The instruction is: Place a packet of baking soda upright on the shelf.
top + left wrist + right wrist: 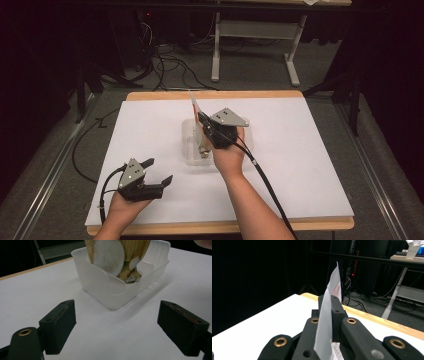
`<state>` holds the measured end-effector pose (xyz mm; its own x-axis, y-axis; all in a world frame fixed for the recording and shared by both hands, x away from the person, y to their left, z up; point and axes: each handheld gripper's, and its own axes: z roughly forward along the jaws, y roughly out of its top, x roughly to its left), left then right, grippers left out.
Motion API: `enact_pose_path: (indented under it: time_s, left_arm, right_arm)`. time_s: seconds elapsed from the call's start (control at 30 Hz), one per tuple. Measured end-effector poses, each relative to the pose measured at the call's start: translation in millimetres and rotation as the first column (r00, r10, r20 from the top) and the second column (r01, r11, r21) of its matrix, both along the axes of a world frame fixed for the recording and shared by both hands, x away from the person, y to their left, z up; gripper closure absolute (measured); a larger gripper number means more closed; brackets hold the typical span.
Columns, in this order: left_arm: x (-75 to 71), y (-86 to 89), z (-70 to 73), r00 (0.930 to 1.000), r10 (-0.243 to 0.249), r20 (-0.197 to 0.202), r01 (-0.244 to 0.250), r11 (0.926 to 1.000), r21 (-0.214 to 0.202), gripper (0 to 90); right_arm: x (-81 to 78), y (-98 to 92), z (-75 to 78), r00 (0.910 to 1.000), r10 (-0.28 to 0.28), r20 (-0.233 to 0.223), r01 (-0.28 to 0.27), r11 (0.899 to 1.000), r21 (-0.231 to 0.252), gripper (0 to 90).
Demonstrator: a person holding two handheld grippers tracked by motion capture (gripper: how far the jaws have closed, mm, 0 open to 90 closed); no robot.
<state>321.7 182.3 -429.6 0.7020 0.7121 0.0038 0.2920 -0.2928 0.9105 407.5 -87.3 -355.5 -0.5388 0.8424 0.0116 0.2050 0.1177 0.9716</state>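
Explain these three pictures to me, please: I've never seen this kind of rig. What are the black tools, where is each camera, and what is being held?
No robot here: a person holds a hand tool with two black jaws in each hand. The high view looks down on a table covered with a white sheet. The other two pictures come from cameras riding on the tools, looking along their jaws.

The left gripper is near the table's front edge, jaws wide apart and holding nothing; its view faces a clear plastic tub standing on the sheet.

The right gripper is over that tub, jaws closed on a packet, a flat printed snack-type wrapper, seen edge-on in its own view. From the left gripper view the packet hangs down into the tub, showing a pale round picture on tan paper. What is inside it cannot be told.
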Motion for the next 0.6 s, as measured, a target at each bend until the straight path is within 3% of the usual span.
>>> enact_pose_path:
  time_s: [0.6]
  left_arm:
    - [0.0,1.5,0.5,1.0000,-0.001,-0.002,0.001,1.0000,-0.001,15.7]
  right_arm:
    - [-4.6,5.9,-27.7,0.9993,0.017,-0.035,-0.017,1.000,-0.008,90.0]
